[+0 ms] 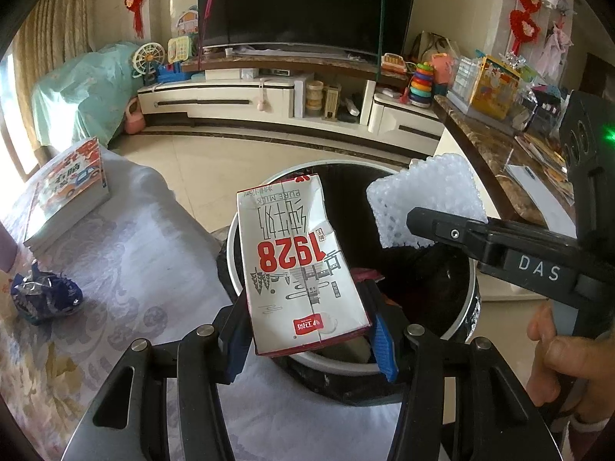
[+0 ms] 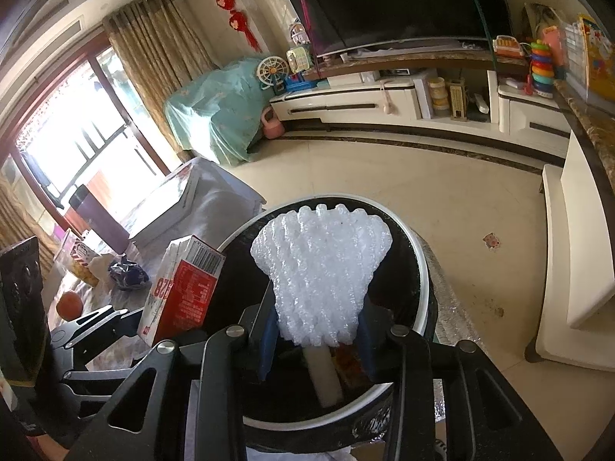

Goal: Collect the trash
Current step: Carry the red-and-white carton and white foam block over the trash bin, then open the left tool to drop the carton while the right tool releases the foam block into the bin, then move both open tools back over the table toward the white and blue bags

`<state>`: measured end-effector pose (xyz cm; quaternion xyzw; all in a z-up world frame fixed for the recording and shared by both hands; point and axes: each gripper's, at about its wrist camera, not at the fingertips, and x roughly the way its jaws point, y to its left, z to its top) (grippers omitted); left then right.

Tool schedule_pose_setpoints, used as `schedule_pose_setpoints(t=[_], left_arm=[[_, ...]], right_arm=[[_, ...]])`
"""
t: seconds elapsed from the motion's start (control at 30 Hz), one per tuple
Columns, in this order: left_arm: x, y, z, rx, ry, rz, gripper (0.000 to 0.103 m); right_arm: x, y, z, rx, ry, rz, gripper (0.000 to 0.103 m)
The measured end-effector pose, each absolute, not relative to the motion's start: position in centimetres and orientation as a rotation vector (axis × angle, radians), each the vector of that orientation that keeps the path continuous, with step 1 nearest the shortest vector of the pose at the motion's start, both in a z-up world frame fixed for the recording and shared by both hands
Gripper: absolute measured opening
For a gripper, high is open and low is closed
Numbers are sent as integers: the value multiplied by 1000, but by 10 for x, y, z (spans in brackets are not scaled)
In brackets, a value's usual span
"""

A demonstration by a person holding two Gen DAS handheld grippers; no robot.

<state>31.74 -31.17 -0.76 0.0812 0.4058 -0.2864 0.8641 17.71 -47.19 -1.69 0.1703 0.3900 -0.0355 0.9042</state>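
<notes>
Fingers of the left gripper (image 1: 307, 340) are pressed on both sides of a milk carton (image 1: 303, 265), pinching it at its lower end between the blue pads (image 1: 384, 342). From the left wrist camera the carton stands upside down, a flat white box of coated paper with red "1928" and black drawings, a little dented near its top edge. It hangs over the near rim of the trash bin (image 1: 474, 299), a round bin with a pale rim and a black bag inside.

The right gripper (image 2: 317, 336) is closed on a foam net (image 2: 323, 269), holding its narrow lower end, so the net spreads upward like a fan. This net is white, soft, with a bumpy mesh texture and scalloped edges. It is directly above the open bin (image 2: 417, 307), where some reddish scraps lie at the bottom.

On the table cloth (image 1: 146, 253), pale with a grey flower pattern, a crumpled blue wrapper (image 1: 46, 296) lies to the left, well apart from the left gripper. Behind it lies a stack of books (image 1: 69, 192).
</notes>
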Motion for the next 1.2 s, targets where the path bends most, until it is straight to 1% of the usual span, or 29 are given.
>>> schedule_pose_setpoints(t=[0.27,0.4,0.5,0.53,0.57,0.73,0.8,0.87,0.9,1.0,1.1,1.13,1.17,1.2], left_arm=[[323,-317,-8,182,849,-601,52],[325,-316,-9,178,853,-596,52],[325,-317,-8,175,851,-595,55],[324,-316,-7,174,847,-591,60],[323,-315,-7,173,842,-585,63],[315,-302,-8,143,839,-570,64],[310,-292,-10,120,844,-557,66],[305,-282,-11,101,846,-545,66],[303,-277,-12,90,847,-539,67],[294,-258,-13,46,848,-512,69],[282,-237,-14,10,843,-478,74],[278,-230,-15,0,843,-466,76],[273,-221,-16,-12,844,-446,78],[269,-215,-17,-17,844,-440,79]], right_arm=[[185,-472,-15,320,830,-67,38],[187,-473,-14,313,836,-75,41],[188,-475,-12,322,841,-77,57],[187,-475,-11,327,840,-78,66],[187,-477,-11,328,836,-80,70],[177,-477,-5,345,807,-93,70],[173,-477,-4,357,794,-96,73],[168,-474,-3,372,780,-98,78],[166,-472,-2,376,776,-97,78],[161,-464,-2,374,766,-93,79],[153,-448,-2,361,755,-78,79],[150,-443,-2,355,750,-73,81],[148,-436,-2,349,745,-67,85],[145,-429,-2,341,736,-61,87]])
